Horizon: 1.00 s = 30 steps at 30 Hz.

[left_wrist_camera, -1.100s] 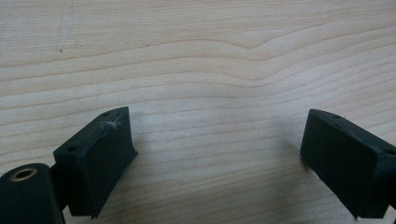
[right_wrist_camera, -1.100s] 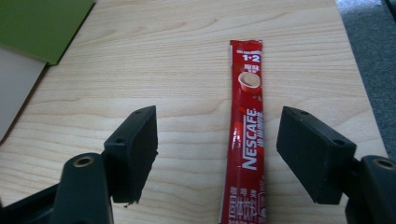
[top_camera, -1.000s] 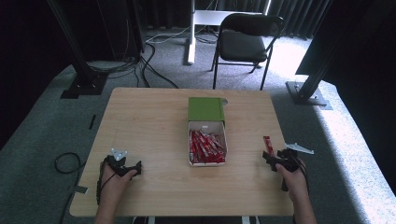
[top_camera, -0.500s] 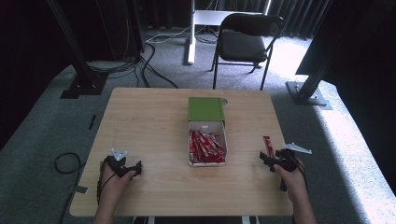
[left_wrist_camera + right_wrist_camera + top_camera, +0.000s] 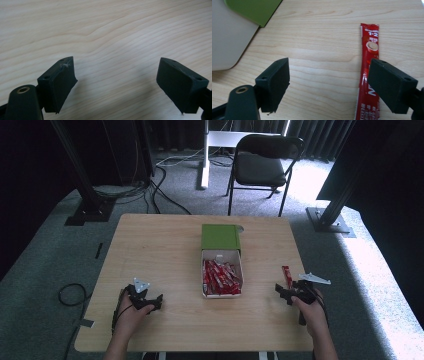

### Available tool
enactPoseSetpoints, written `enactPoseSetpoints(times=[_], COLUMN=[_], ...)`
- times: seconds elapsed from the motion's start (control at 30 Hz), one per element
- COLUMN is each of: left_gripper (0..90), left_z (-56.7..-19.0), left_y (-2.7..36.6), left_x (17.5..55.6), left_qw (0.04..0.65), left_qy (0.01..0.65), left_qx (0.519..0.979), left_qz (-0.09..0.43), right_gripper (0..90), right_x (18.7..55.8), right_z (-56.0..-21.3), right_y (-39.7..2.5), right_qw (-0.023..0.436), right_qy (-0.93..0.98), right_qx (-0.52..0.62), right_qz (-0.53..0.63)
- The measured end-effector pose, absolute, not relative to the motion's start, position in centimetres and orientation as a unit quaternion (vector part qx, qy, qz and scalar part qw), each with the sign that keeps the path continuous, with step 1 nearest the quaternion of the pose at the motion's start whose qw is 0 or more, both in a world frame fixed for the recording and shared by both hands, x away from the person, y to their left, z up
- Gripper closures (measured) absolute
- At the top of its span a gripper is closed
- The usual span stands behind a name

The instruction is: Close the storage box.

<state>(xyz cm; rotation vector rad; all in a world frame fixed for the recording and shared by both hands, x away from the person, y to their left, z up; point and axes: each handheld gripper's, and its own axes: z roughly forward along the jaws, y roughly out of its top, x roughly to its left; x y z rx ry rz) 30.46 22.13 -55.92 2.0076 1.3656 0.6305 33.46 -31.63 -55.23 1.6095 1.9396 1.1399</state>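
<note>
A recording studio or lab; black curtains (image 5: 90, 140), metal stands (image 5: 332, 205), floor cables (image 5: 160, 175), folding chair (image 5: 262, 165).

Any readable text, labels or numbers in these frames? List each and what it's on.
"1+2": white print at the top of the loose red sachet, lying on the table under the right tool.
Small line under "1+2" on the same sachet: too small to read.
Large white letters lower on the sachet: partly hidden by the jaw, not readable.
Sachets in the box: print too small to read.
Green box sleeve: no text visible.
</note>
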Motion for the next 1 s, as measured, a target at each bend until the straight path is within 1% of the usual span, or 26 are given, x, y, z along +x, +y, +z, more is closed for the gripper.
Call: enactPoseSetpoints(times=[0.37,0.47,0.73,1.0], left_gripper=[16.3,16.3,15.8,15.8], left_z=[-53.7,-53.4,-52.0,-51.1], left_y=[19.8,19.4,17.5,15.2], left_x=[30.4,30.4,30.3,30.2], left_qw=[0.342,0.341,0.357,0.378], left_qy=[0.477,0.467,0.433,0.392], left_qx=[0.773,0.778,0.790,0.806], left_qz=[0.241,0.244,0.245,0.232], right_gripper=[16.5,16.5,13.7,13.7], right_x=[33.4,33.4,33.3,33.3], right_z=[-55.0,-54.9,-54.3,-53.8], right_y=[-30.2,-29.8,-28.6,-27.5], right_qw=[0.177,0.175,0.166,0.155], right_qy=[0.709,0.712,0.728,0.741], right_qx=[0.543,0.537,0.507,0.485], right_qz=[0.413,0.418,0.430,0.437])
